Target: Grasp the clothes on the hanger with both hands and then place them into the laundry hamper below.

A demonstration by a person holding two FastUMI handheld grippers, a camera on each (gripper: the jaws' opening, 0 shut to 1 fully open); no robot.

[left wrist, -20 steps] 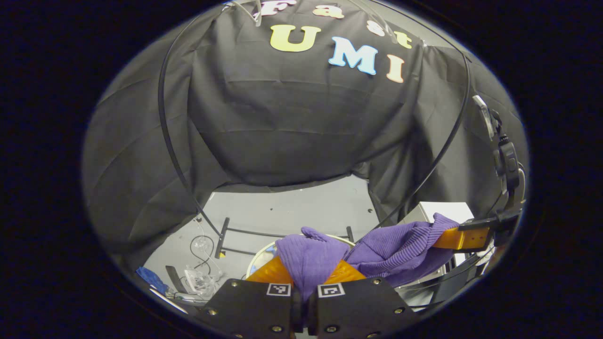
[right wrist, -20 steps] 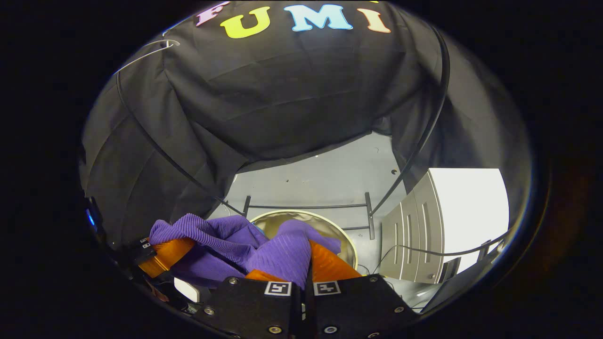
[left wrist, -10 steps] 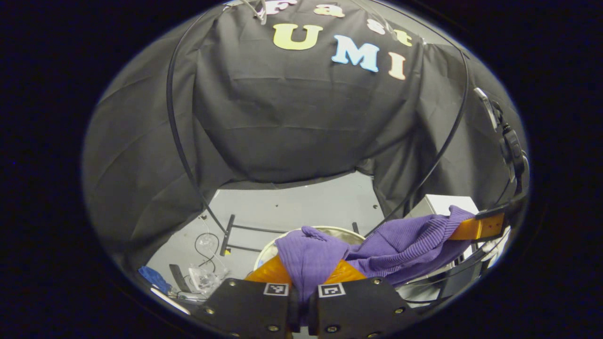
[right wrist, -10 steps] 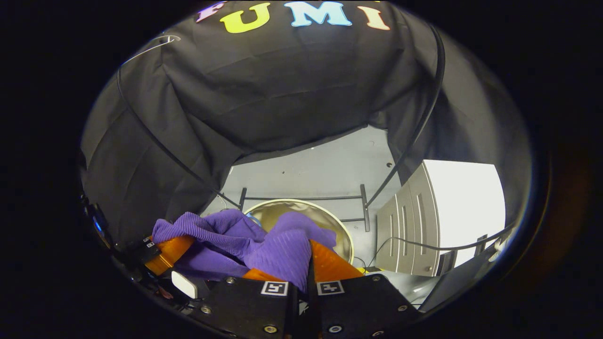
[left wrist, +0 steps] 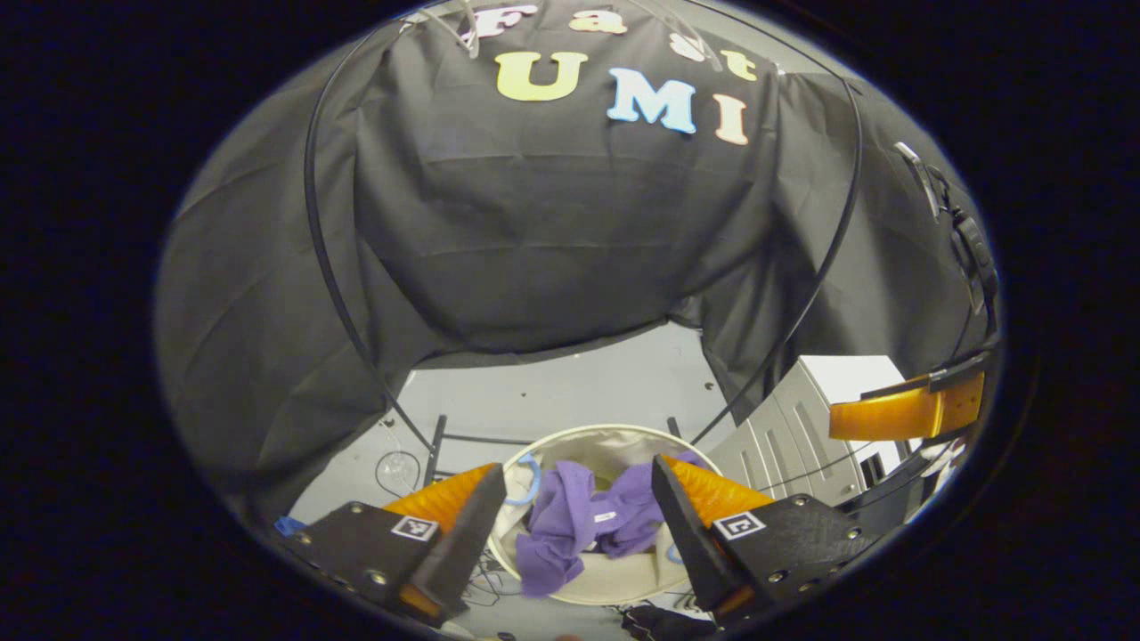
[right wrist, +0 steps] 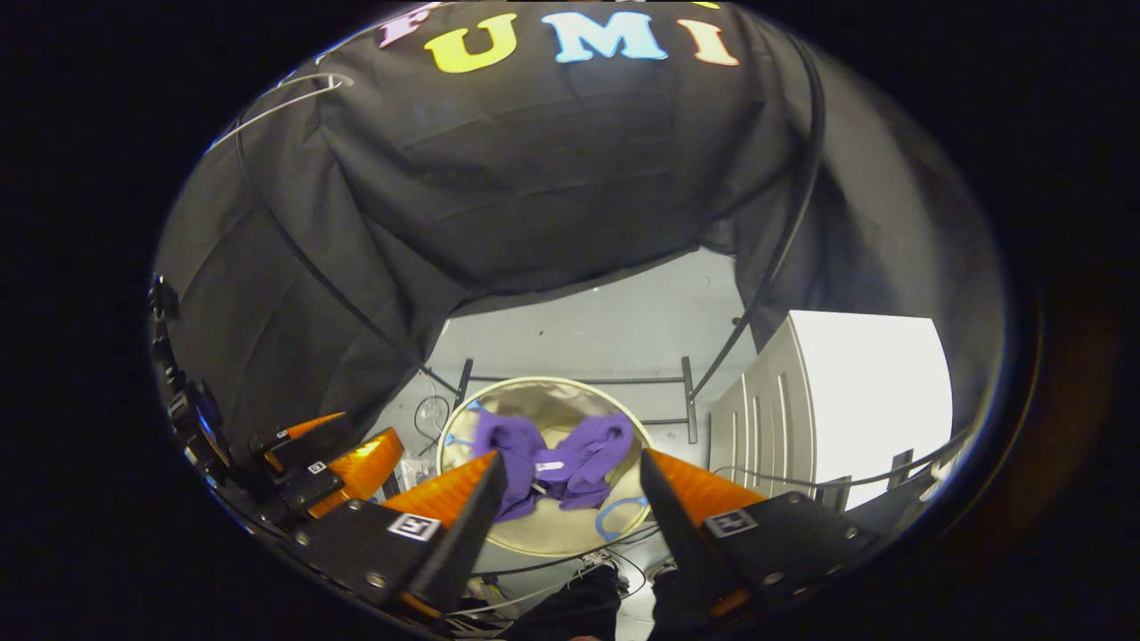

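Observation:
The purple knitted garment (left wrist: 579, 525) lies crumpled inside the round pale laundry hamper (left wrist: 614, 438) on the floor below; in the right gripper view the garment (right wrist: 557, 463) rests in the hamper (right wrist: 545, 386) too. My left gripper (left wrist: 572, 525) hangs above the hamper, open, with nothing between its orange fingers. My right gripper (right wrist: 570, 512) is also open and empty above it. In the left gripper view the right gripper's orange finger (left wrist: 899, 408) shows at the far right. In the right gripper view the left gripper's orange fingers (right wrist: 356, 463) show at the lower left.
A white cabinet (right wrist: 855, 401) stands right of the hamper. The black rack's base bars (right wrist: 579, 381) sit on the grey floor behind it. Thin black curved poles (left wrist: 325, 249) run up the booth wall. Cables and clutter (left wrist: 392, 463) lie on the floor left of the hamper.
Both grippers have opened and let go of the purple garment, which has dropped from between the fingers into the hamper below.

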